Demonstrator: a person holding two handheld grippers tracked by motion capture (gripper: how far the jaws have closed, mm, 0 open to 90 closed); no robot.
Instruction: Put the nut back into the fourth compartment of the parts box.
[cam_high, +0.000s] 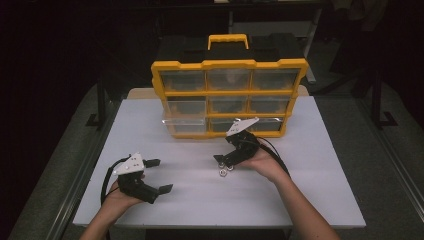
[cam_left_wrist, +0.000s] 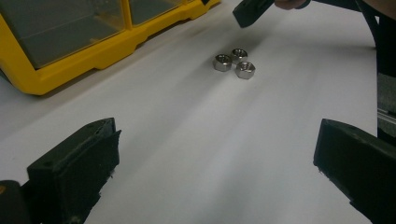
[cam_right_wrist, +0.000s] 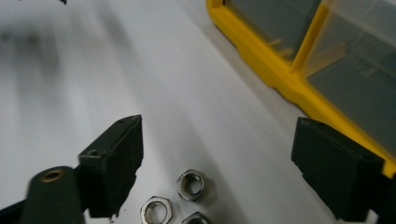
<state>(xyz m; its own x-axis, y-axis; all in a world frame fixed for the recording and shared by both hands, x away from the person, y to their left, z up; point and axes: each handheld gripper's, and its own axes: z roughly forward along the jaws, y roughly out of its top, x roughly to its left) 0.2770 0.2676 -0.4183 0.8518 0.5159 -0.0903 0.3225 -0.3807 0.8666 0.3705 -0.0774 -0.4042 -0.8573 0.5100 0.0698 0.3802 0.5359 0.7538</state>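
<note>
Three steel hex nuts (cam_high: 223, 171) lie close together on the white table (cam_high: 310, 195), in front of a yellow organizer (cam_high: 230, 64) with clear drawers. My right gripper (cam_high: 225, 163) hovers just over the nuts, open; in the right gripper view the nuts (cam_right_wrist: 191, 185) lie between its spread jaws (cam_right_wrist: 217, 149), near the bottom edge. My left gripper (cam_high: 159, 175) stands open at the front left with nothing in it. The left gripper view looks past its jaws (cam_left_wrist: 215, 154) to the nuts (cam_left_wrist: 233, 63) farther off, with a fingertip (cam_left_wrist: 250, 10) of the right gripper above them.
The organizer stands upright at the table's far middle, its yellow frame (cam_right_wrist: 280, 77) close on the right of the right gripper. Its bottom-left drawer (cam_high: 182, 121) sticks out slightly. A black cable (cam_high: 107, 177) trails from the left gripper. Dark floor surrounds the table.
</note>
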